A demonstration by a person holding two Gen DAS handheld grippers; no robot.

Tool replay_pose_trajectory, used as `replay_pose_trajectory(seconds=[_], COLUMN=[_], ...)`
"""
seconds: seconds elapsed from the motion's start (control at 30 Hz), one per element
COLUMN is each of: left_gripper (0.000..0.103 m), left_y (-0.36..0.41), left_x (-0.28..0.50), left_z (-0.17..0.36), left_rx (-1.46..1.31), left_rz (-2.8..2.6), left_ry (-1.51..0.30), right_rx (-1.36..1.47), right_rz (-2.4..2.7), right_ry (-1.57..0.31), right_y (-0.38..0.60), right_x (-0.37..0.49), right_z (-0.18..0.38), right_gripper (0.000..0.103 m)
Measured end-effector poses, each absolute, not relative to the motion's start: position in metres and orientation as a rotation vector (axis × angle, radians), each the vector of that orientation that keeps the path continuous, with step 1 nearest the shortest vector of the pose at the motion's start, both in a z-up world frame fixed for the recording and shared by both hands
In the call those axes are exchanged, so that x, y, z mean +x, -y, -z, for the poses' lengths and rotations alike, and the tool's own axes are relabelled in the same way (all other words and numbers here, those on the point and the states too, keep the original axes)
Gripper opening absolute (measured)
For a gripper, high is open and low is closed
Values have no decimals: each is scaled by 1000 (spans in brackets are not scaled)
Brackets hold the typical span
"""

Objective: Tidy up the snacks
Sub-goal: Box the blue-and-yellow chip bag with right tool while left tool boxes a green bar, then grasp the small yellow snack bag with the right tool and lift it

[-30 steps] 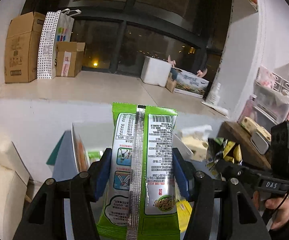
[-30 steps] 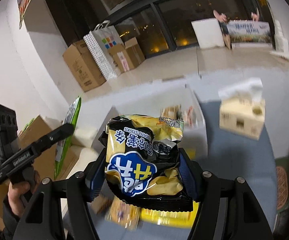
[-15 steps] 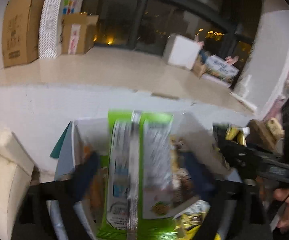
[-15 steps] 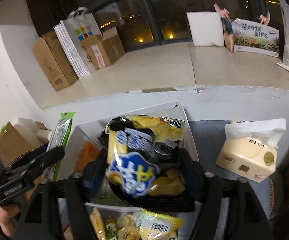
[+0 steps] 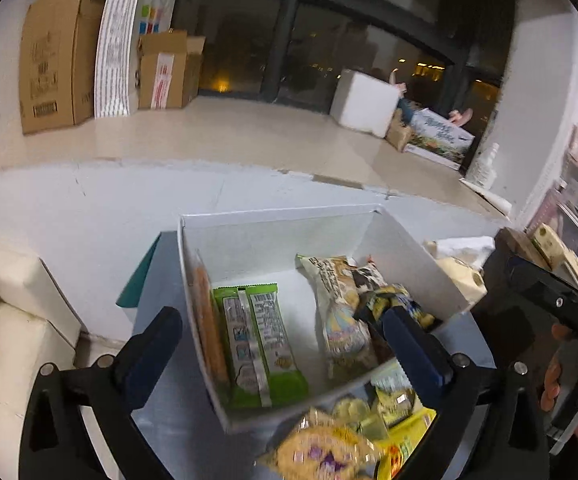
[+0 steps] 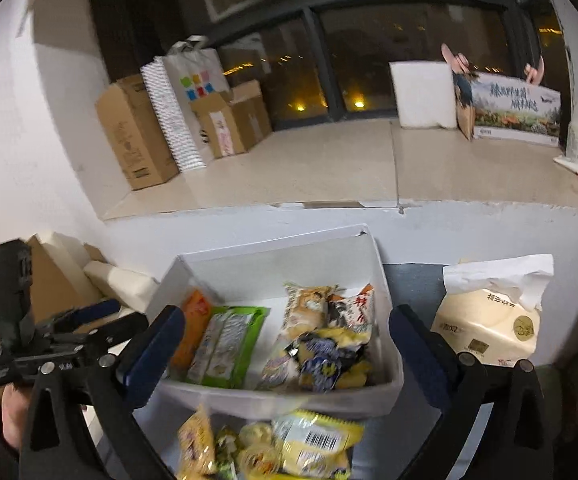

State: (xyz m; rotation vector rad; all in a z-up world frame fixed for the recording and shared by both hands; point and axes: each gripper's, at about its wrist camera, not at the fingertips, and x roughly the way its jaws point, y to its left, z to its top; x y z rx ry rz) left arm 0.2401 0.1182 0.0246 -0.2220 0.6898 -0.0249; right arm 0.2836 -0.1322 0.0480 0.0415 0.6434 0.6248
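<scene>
Both tongs, left point(image 5: 285, 340) and right point(image 6: 287, 340), just opened wide, empty, above white box point(image 5: 409, 248); green packet point(image 5: 259, 336) and dark chip bag point(image 6: 325, 356) inside.

Brown cardboard boxes point(image 6: 135, 136) upper left of the right wrist frame, white patterned paper bag point(image 6: 193, 96) beside them, white foam box point(image 6: 425, 94) upper right, printed landscape carton point(image 6: 515, 110) just right of it, tissue pack point(image 6: 493, 312) right, dark window point(image 5: 329, 40) top.
</scene>
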Motion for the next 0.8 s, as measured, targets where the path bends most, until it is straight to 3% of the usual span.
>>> replay_pose_trajectory(seconds=[0.43,0.8], left_gripper=[103,103], left_y=[-91,-73], left_x=[84,54], left_z=[-16,-3], left_rx=[-193,-223], left_rz=[89,119], left_ry=[-565,-590], right_rx=[122,163], right_rz=[-680,-659], right_ry=[-643,-680], right_y=[190,206], right_x=[152,136], right_z=[9,38], right_gripper=[103,103])
